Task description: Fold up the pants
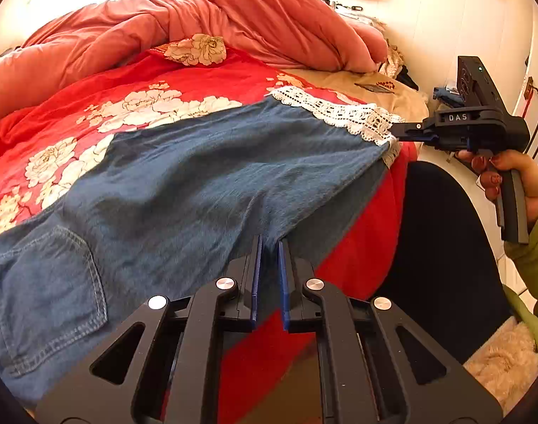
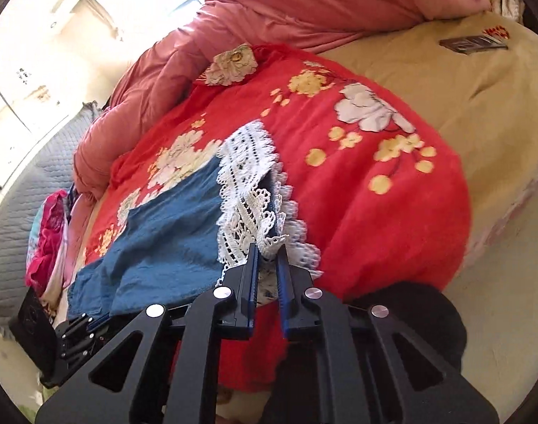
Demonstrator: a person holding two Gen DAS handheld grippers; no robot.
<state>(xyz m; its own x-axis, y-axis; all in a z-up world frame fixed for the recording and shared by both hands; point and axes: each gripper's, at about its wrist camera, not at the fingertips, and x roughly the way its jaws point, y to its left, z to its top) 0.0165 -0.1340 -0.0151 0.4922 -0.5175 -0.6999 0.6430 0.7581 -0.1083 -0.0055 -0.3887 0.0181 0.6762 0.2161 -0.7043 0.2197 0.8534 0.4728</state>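
Note:
Blue denim pants [image 1: 198, 183] with a white lace hem [image 1: 343, 113] lie across the red floral blanket on the bed. My left gripper [image 1: 269, 243] is shut on the near edge of the denim, about mid-leg. My right gripper [image 2: 269, 247] is shut on the lace hem [image 2: 247, 183] at the pants' end; it also shows in the left wrist view [image 1: 398, 130], gripping the hem's corner. The left gripper shows at lower left in the right wrist view [image 2: 81, 332]. A back pocket [image 1: 50, 296] lies at the left.
A red floral blanket [image 1: 92, 106] covers the bed, with a bunched pink duvet [image 1: 233, 17] behind. A beige sheet [image 2: 463, 106] lies to the right with a small flat packet [image 2: 470, 43]. Bright clothes [image 2: 46, 233] pile at the bed's far side. A dark chair [image 1: 442, 258] stands beside the bed.

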